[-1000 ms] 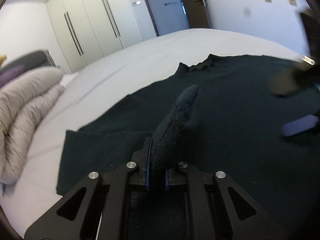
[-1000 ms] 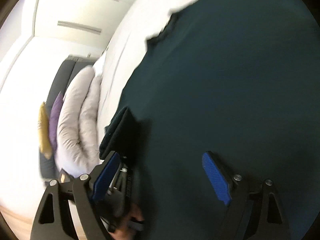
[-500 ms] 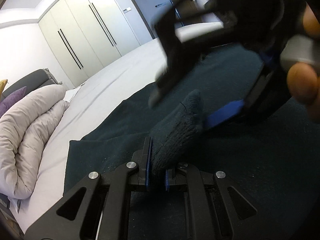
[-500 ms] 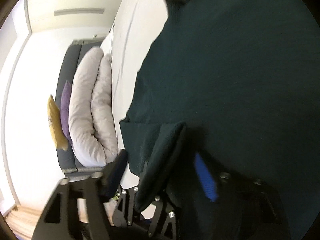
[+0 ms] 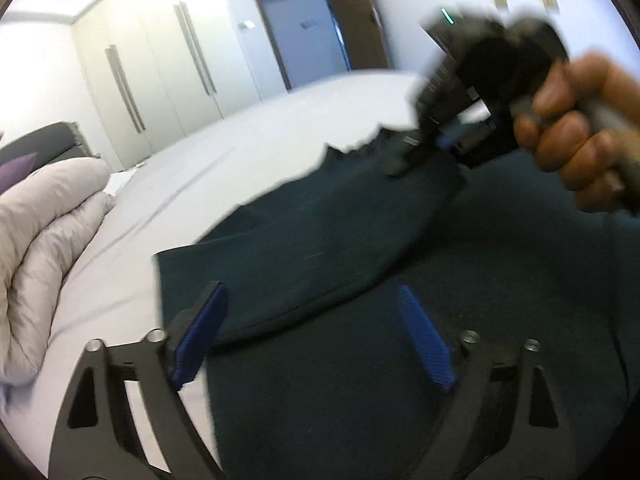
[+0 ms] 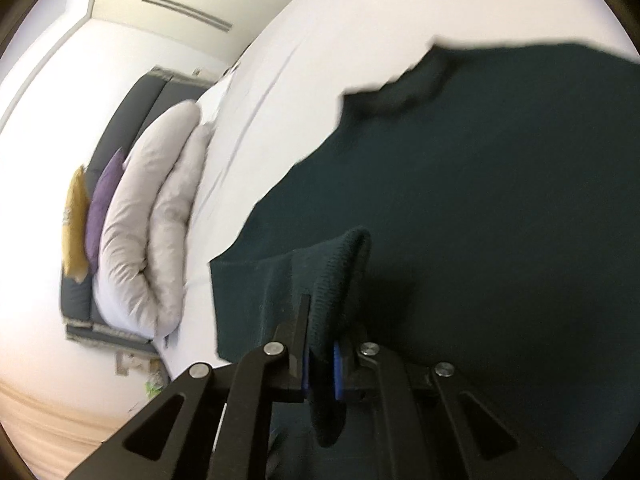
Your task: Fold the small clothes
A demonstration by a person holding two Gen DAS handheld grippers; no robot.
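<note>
While fingers pinch sweater, L gripper opening

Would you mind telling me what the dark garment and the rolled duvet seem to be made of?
The garment looks like a matte dark green knit: ribbed texture shows at the fold pinched in the right gripper. The duvet seems a padded, smooth, faintly shiny woven fabric, perhaps cotton or polyester.

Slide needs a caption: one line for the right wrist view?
Right gripper pinches a fold of dark green knit garment on the white bed.
</note>
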